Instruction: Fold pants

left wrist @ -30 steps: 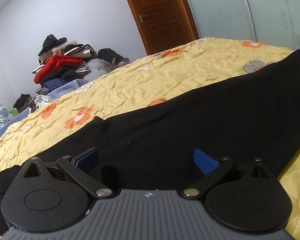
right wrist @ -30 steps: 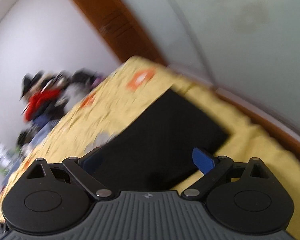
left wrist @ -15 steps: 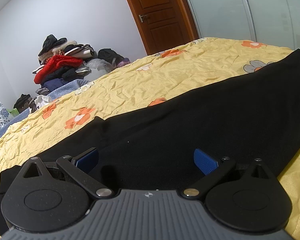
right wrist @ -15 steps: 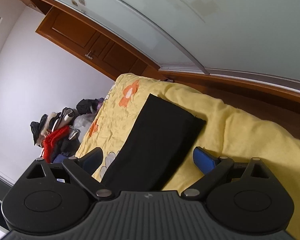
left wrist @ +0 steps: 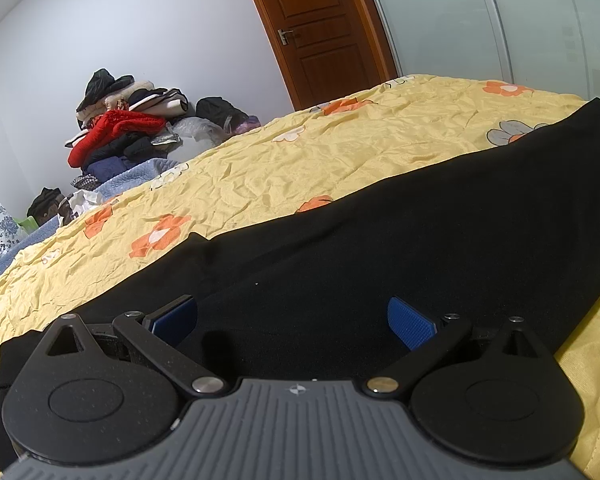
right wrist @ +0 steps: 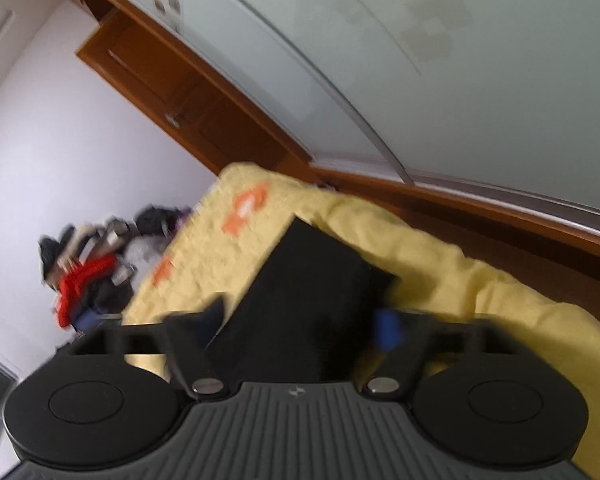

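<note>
Black pants [left wrist: 380, 240] lie stretched flat across a yellow flowered bedsheet [left wrist: 300, 160]. My left gripper [left wrist: 292, 320] hovers low over their near part, open, blue pads wide apart with only flat fabric beneath. In the blurred right wrist view the pants' far end [right wrist: 312, 280] sits near the bed's edge. My right gripper [right wrist: 300, 320] straddles that end and its jaws are closing, with the black fabric between them. The blur hides whether the pads touch the cloth.
A pile of clothes [left wrist: 120, 132] with a red garment sits at the far end of the bed. A brown door [left wrist: 316, 28] and frosted wardrobe panels [left wrist: 500, 20] stand behind. The bed's edge drops to a wooden floor [right wrist: 540, 248] on the right.
The right gripper has rolled, sunk toward the pants' end, and its jaws have narrowed from wide open around the fabric. The left gripper has not moved.
</note>
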`<state>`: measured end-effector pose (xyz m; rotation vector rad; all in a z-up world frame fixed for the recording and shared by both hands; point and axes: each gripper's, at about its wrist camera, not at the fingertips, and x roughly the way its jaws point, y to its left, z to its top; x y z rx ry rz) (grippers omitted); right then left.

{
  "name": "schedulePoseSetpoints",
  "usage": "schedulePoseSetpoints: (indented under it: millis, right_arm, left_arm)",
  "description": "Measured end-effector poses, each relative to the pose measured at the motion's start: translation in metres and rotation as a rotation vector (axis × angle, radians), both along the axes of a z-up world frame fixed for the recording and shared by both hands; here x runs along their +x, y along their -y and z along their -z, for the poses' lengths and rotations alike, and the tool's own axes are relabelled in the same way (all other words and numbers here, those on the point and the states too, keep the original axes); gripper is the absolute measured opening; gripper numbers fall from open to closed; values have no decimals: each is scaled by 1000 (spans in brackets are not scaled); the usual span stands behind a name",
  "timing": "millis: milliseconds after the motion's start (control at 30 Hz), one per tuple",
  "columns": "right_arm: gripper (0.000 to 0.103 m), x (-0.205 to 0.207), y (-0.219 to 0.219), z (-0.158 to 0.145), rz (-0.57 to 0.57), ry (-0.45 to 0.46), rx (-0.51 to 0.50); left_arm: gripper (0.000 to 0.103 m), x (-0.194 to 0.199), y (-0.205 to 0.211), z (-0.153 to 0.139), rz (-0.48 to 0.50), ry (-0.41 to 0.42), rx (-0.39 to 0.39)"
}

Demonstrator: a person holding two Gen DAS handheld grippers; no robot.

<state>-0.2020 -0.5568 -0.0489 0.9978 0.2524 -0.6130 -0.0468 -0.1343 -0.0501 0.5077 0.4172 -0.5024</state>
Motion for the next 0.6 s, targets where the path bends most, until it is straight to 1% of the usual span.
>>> schedulePoseSetpoints:
  millis: [33, 67, 100, 133, 167, 267, 400, 500, 600]
  right_arm:
    - [29, 0, 2, 3, 5, -7, 2]
    - [21, -2, 3, 4, 15, -14, 8]
    - [18, -3, 5, 6, 19, -16, 12]
    - [13, -4, 6, 7, 19, -21, 9]
    - [11, -5, 6, 7, 19, -29, 3]
    - [8, -4, 1, 5, 10, -47, -37]
    - [7, 2, -14, -10, -21, -69, -148]
    - [7, 17, -34, -32, -89, -93, -279]
    - [7, 38, -65, -54, -191, -125, -428]
  left_arm:
    - [103, 0, 0, 0, 0, 0, 0]
    - [103, 0, 0, 0, 0, 0, 0]
    - [103, 0, 0, 0, 1, 1, 1]
    - [103, 0, 0, 0, 1, 1, 1]
    - [103, 0, 0, 0, 1, 1, 1]
    - [103, 0, 0, 0, 1, 1, 1]
    - [103, 1, -2, 0, 1, -7, -8]
    - [103, 5, -8, -2, -2, -36, -51]
    - [101, 10, -17, -9, -17, -62, -111]
